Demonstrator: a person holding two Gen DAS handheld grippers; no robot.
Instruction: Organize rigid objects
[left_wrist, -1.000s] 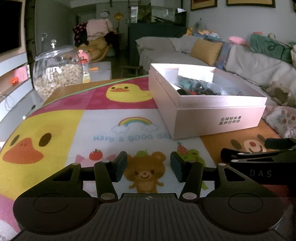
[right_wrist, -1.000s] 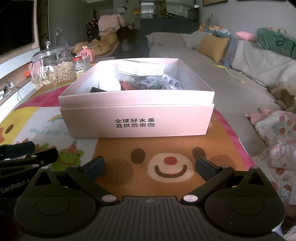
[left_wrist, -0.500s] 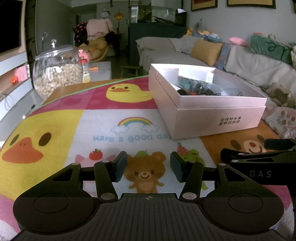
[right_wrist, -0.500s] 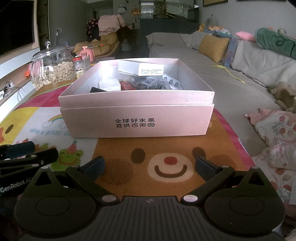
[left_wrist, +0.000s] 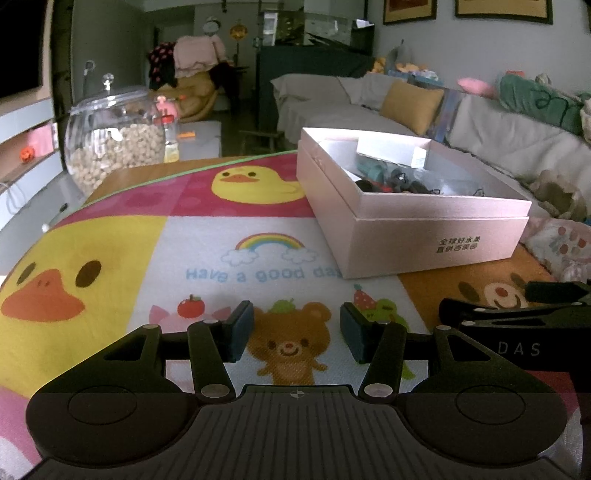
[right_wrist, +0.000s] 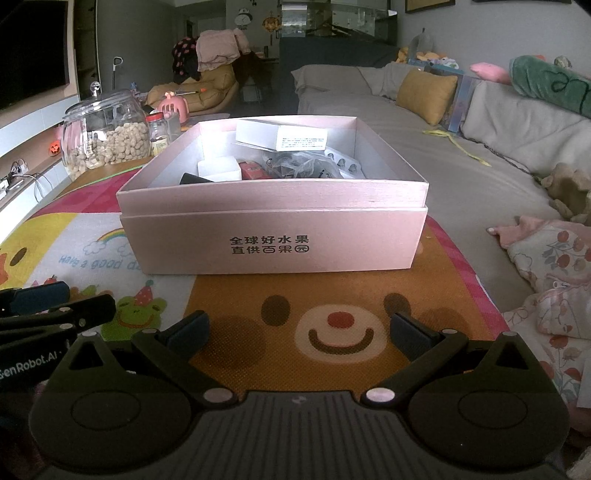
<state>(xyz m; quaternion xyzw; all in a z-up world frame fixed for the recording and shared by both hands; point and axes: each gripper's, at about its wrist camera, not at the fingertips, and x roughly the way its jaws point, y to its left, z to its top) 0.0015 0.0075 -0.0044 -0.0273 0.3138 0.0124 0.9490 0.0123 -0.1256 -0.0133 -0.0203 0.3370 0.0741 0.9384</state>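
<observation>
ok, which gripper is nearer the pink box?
Right. The right gripper sits straight in front of the pink box, facing its printed side. The left gripper is off to the box's left, farther back on the mat.

The pink box (right_wrist: 273, 236) looks like matt cardboard with a faint brushed sheen and black printed characters, and it sits on a play mat (left_wrist: 207, 251) of soft, finely textured foam with a printed cartoon surface. At the far left stands a clear, glossy jar (left_wrist: 114, 136), glass or plastic I cannot tell. Both the left gripper (left_wrist: 296, 335) and the right gripper (right_wrist: 299, 334) are matt black plastic with small shiny metal pins, and the sofa (right_wrist: 424, 122) on the right is draped in dull grey cloth.
</observation>
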